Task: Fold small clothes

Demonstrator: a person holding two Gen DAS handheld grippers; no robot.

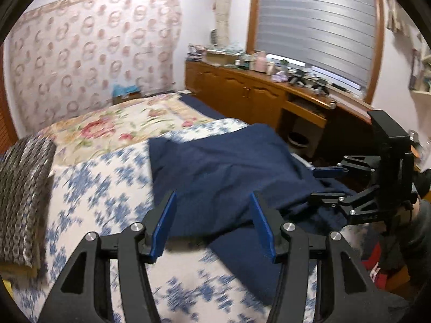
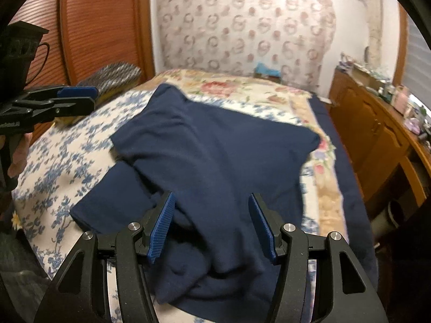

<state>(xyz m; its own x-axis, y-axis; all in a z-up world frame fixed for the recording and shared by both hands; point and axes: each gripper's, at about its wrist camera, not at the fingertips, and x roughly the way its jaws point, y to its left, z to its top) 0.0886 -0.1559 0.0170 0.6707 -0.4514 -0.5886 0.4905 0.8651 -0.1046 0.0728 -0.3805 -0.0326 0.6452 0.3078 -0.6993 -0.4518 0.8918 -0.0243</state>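
Observation:
A navy blue garment (image 1: 215, 172) lies rumpled and partly folded on a bed with a blue-and-white floral cover (image 1: 102, 188). In the right wrist view the garment (image 2: 215, 156) spreads across the bed with a sleeve to the left. My left gripper (image 1: 212, 223) is open and empty, just above the garment's near edge. My right gripper (image 2: 211, 226) is open and empty over the garment's bunched near end. The right gripper also shows at the right of the left wrist view (image 1: 327, 185), open. The left gripper shows at the left of the right wrist view (image 2: 80, 98).
A folded grey patterned cloth (image 1: 21, 199) lies at the bed's left edge. A pink floral quilt (image 1: 113, 126) covers the far bed. A wooden cabinet (image 1: 242, 91) with cluttered top runs along the right under a window. A wooden door (image 2: 89, 21) stands left.

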